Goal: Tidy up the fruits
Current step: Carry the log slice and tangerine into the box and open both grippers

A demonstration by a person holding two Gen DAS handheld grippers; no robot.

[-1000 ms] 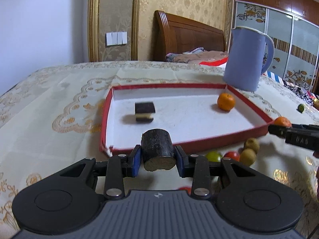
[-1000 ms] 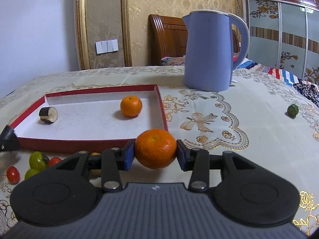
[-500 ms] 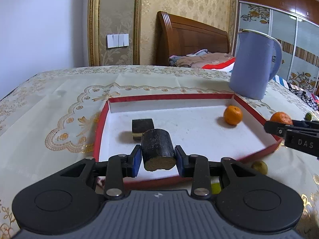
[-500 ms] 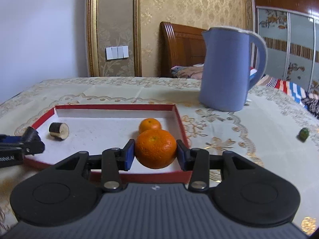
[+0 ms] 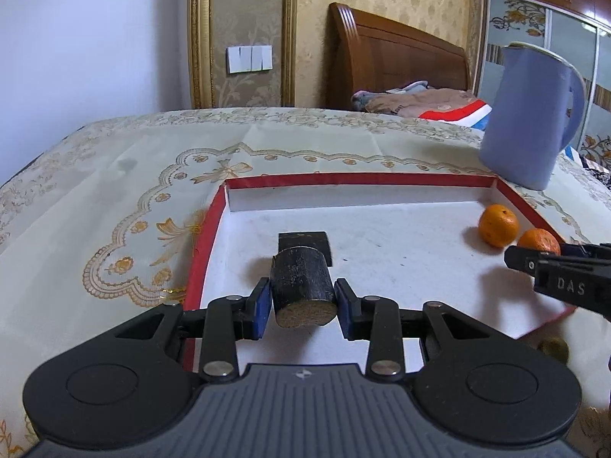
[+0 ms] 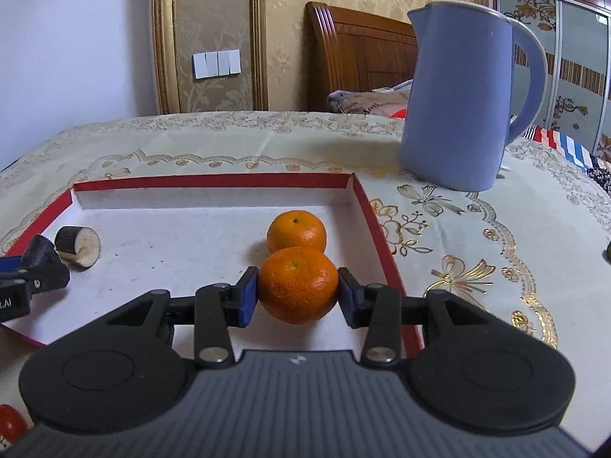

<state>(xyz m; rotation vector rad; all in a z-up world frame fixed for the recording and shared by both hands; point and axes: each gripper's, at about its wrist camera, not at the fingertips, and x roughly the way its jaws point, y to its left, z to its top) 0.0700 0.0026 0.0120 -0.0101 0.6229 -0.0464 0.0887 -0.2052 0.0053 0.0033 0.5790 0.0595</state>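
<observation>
My left gripper (image 5: 303, 303) is shut on a dark cylindrical sugarcane piece (image 5: 301, 290) and holds it over the left part of the red-rimmed white tray (image 5: 343, 181). A second dark piece (image 5: 303, 240) lies in the tray just behind it. My right gripper (image 6: 298, 297) is shut on an orange (image 6: 298, 284) over the tray's right part (image 6: 214, 181). Another orange (image 6: 297, 229) lies in the tray right behind the held one. In the left wrist view both oranges show at the right, the resting one (image 5: 498, 226) and the held one (image 5: 540, 241).
A blue kettle (image 6: 464, 95) stands on the tablecloth behind the tray's right corner. A small green fruit (image 6: 608, 250) lies at the far right. A red tomato (image 6: 9, 421) and a brownish fruit (image 5: 553, 347) lie in front of the tray. A wooden headboard stands beyond the table.
Both grippers have moved forward from in front of the tray to over it, each still holding its item. The held orange now sits just in front of the orange in the tray.
</observation>
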